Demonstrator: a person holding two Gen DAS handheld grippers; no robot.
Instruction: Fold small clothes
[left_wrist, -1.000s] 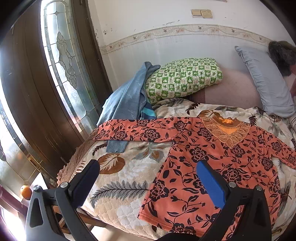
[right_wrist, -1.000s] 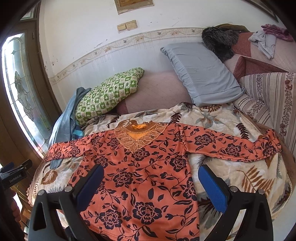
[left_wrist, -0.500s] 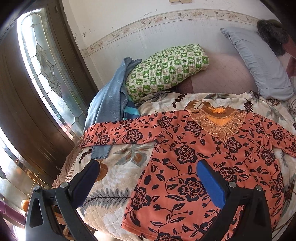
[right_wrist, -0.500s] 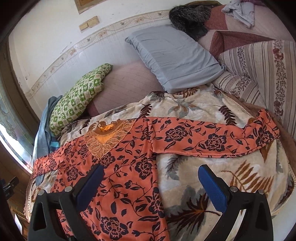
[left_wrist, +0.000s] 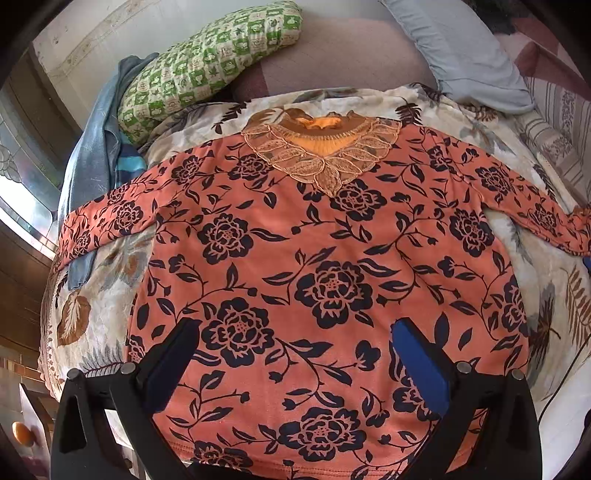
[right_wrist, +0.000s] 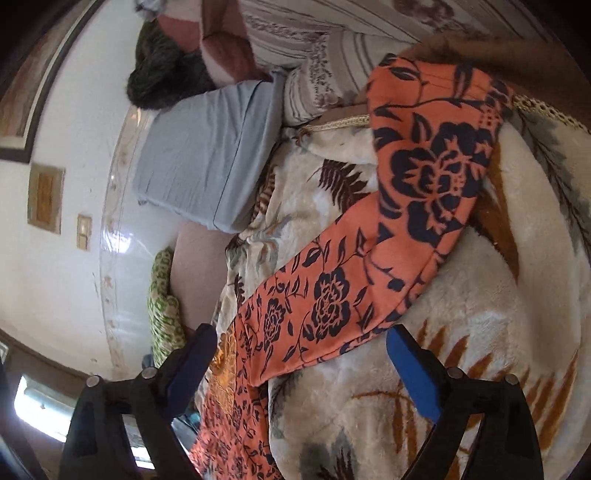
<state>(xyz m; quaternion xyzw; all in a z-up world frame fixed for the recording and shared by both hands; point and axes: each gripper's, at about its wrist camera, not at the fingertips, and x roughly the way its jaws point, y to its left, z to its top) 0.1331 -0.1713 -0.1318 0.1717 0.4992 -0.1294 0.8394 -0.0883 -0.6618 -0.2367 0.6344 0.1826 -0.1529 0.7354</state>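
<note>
We have the shirt (left_wrist: 332, 258) spread flat, front up, on the blanket (left_wrist: 110, 280) covering the bed, both sleeves stretched out to the sides and the lace collar (left_wrist: 325, 155) toward the pillows. It looks like thin, limp knit: light, soft, sure to sag and crease wherever we lift it, and likely to drag a little on the fleecy blanket rather than slide. We judge the best holds to be at edges, meaning a cuff, a shoulder seam or the hem, pinching only the shirt and not the blanket beneath.

Our left gripper (left_wrist: 295, 350) hangs over the lower body of the shirt near the hem, jaws wide, nothing between them. Our right gripper (right_wrist: 299, 354) is rolled on its side by the right sleeve (right_wrist: 417, 206); its jaws have just been closing a little but stand wide, the sleeve lying ahead between them without either pad pressing it.

The sleeve's cuff end is draped over the bed edge, and we cannot tell how far it hangs. The hem is partly cut off behind the left gripper. A blue garment (left_wrist: 92, 166) lies under the left sleeve beside the green pillow (left_wrist: 207, 55); the grey pillow (right_wrist: 207, 155) sits further along.
</note>
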